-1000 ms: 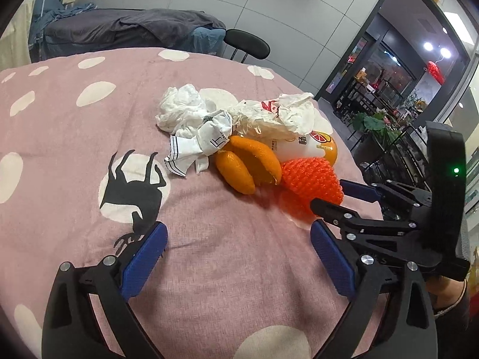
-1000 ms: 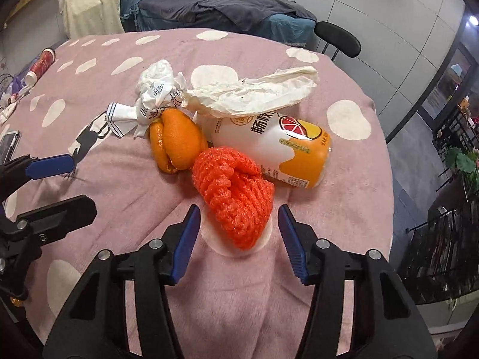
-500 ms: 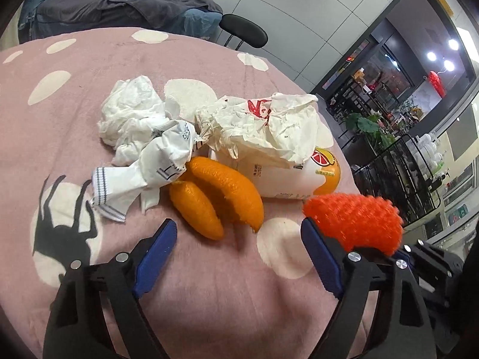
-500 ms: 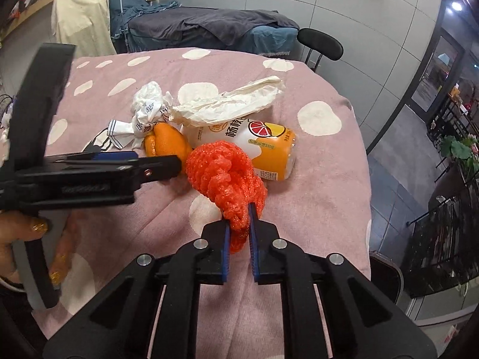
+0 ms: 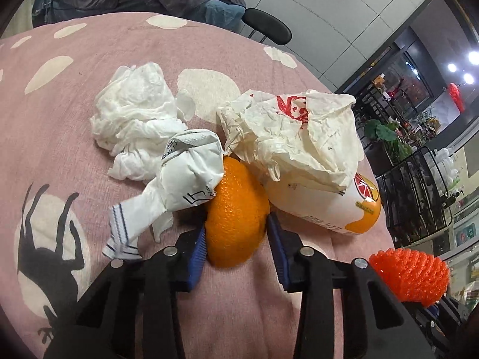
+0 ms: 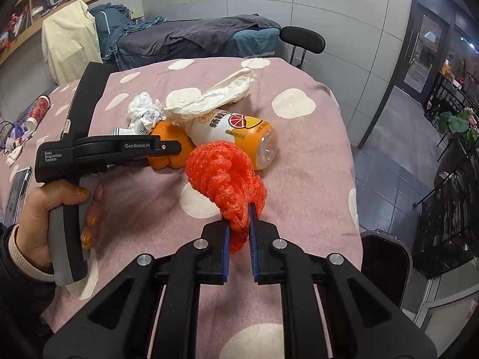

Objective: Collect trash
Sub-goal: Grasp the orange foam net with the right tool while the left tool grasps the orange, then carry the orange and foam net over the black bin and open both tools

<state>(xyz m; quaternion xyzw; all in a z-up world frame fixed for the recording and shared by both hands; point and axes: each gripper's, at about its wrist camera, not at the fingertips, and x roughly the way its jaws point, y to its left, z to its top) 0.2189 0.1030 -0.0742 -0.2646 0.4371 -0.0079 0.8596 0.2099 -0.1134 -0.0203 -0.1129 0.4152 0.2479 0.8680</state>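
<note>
The left hand-held gripper has just been closing and clamps orange peel on the pink surface. The right hand-held gripper grasps red foam fruit netting, lifted near the bottle.

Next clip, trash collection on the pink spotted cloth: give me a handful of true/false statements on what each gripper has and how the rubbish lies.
1. The right gripper is shut on the red foam net. True.
2. The left gripper is clamping the juice bottle. False: its fingers sit on either side of the orange peel; its jaws have just been closing.
3. The crumpled paper bag lies on top of the bottle. True.
4. The bottle stands upright. False: it lies on its side.
5. The white tissue is in the right gripper. False: it lies on the cloth.
</note>
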